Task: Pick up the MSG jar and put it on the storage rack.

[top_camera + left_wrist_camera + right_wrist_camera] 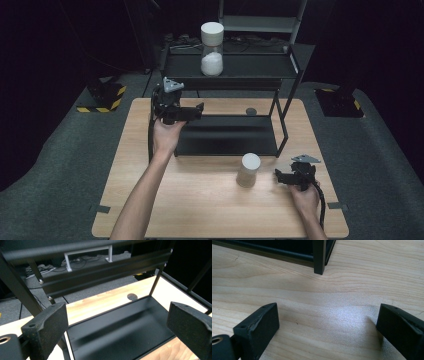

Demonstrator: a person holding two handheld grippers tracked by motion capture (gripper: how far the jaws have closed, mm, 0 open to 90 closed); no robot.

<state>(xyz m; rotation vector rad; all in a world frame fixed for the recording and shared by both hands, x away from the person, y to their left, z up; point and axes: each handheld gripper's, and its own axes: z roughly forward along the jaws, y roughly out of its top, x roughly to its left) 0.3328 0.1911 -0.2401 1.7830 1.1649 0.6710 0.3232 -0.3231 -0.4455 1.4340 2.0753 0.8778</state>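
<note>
1. Jar with the white lid stands upright on the bare wooden table, in front of the black two-tier shelf rack and just outside its front right leg. Pale contents; the lid is on.
2. Right gripper rests low at the table's right side, just beside the jar and apart from it. Jaws spread wide with nothing between them; the right gripper view shows bare wood grain between the two black pads and the rack's leg ahead.
3. Left gripper is held at the rack's left end, level with the lower tray. Jaws stand wide and empty; its own view looks along the dark lower tray, with a small dark disc on the table beyond the tray's far edge.
4. Key relation: the jar lies to the left of the right gripper as the high view shows it, at the same depth on the table, its long axis vertical. The right hand is clearly the nearer; the left is well apart, across the rack.
5. Judgement: a sideways approach by the right gripper, jaws straddling the jar's body below the lid, looks like the natural pick.
6. Second jar, same build, sits on the upper shelf toward its middle, untouched by either gripper.
</note>
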